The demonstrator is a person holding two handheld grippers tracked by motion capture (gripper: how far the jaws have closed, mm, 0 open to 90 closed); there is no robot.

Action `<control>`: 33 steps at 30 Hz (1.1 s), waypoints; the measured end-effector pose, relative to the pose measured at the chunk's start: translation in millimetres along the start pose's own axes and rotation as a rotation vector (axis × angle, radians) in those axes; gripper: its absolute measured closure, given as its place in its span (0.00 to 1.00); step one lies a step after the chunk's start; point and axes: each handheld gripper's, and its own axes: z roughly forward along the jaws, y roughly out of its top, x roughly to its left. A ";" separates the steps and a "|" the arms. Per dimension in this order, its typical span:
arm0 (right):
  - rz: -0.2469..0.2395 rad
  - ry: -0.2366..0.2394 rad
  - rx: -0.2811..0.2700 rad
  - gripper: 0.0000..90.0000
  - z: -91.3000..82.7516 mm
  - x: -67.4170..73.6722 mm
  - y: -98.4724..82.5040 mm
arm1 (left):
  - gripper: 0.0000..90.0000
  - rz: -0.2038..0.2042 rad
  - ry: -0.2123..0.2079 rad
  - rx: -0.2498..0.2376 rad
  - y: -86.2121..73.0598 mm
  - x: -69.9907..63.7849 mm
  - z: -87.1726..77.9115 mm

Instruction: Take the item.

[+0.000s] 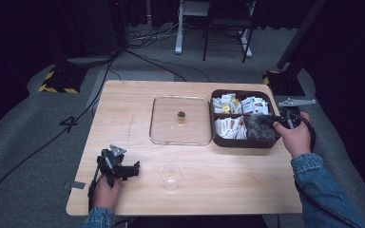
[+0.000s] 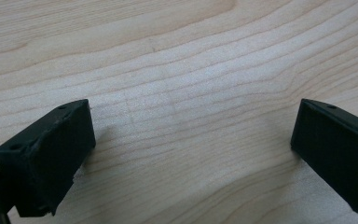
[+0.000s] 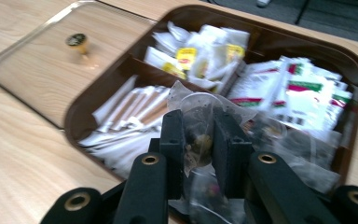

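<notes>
A clear sachet (image 3: 198,128) with dark contents sits pinched between the jaws of the right gripper (image 3: 200,140), its top corner poking up past the fingertips. Just beyond and beneath these tongs lies the brown divided tray (image 3: 279,28): white paper sticks (image 3: 130,116) in the compartment to the jaws' left, yellow-labelled packets (image 3: 196,56) farther ahead, red-and-green labelled packets (image 3: 303,93) to the right. Past the tray's left wall a glass lid (image 1: 180,121) with a small knob lies flat on the wooden table (image 1: 228,175). Well apart, the left gripper (image 2: 193,140) rests low over bare wood, jaws spread wide, holding nothing. A clear plastic cup (image 1: 171,176) stands near it.
</notes>
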 end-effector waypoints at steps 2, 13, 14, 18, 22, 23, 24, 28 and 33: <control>-0.009 0.011 -0.002 0.84 -0.5 3.3 0.9 | 0.00 0.000 0.002 -0.002 0.0 0.1 0.1; -0.154 0.155 -0.049 0.84 -9.7 69.8 22.8 | 0.00 0.006 -0.001 -0.003 -3.4 2.2 -2.9; -0.167 0.166 -0.053 0.84 -10.4 75.5 25.0 | 0.00 0.007 -0.001 -0.003 -3.3 2.3 -2.9; -0.207 0.206 -0.070 0.84 -13.2 97.0 32.3 | 0.00 0.007 -0.005 -0.004 -3.1 2.6 -2.5; -0.231 0.255 -0.083 0.84 -13.4 117.1 35.7 | 0.00 0.016 -0.014 -0.004 -2.3 3.5 -1.9; -0.237 0.264 -0.083 0.84 -12.9 122.2 36.2 | 0.00 0.019 -0.015 -0.005 -2.0 3.7 -1.5; -0.244 0.275 -0.082 0.84 -12.3 127.1 36.4 | 0.00 0.023 -0.017 -0.004 -1.4 4.0 -1.1; -0.266 0.306 -0.077 0.84 -10.6 141.2 37.4 | 0.00 0.026 -0.017 -0.003 -1.1 4.1 -1.0; -0.309 0.359 -0.066 0.84 -8.8 163.4 40.3 | 0.00 0.017 -0.011 -0.003 -2.7 3.3 -2.3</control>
